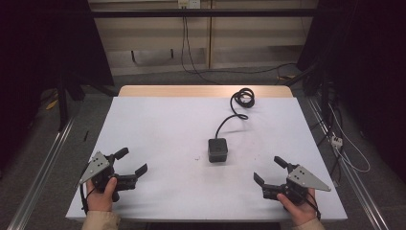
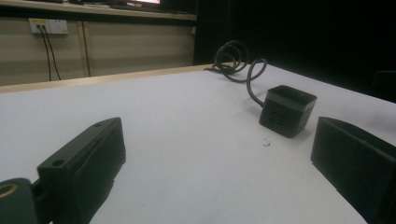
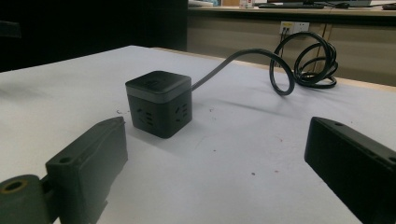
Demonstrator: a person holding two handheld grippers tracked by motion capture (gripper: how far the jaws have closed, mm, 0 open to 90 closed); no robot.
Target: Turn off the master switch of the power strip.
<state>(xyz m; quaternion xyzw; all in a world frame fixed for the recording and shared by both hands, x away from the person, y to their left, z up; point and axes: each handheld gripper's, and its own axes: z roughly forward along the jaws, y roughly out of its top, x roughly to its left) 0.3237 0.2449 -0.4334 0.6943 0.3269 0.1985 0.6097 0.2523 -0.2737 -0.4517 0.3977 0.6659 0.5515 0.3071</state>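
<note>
Both claws spread wide, gripping nothing — left gripper (image 1: pixel 131 161) and right gripper (image 1: pixel 269 170) flank the black socket cube (image 1: pixel 217 149).

Far end of the coiled cable (image 1: pixel 242 98) unclear; tiny specks (image 1: pixel 197 157) beside the socket cube (image 1: pixel 217 149) unidentifiable

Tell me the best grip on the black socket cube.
Probably the cube body, across two opposite flat side faces, coming from the near right with the right gripper, whose open fingers already face it. It sits upright; its cable leaves the far side, so stay clear of that face.
</note>
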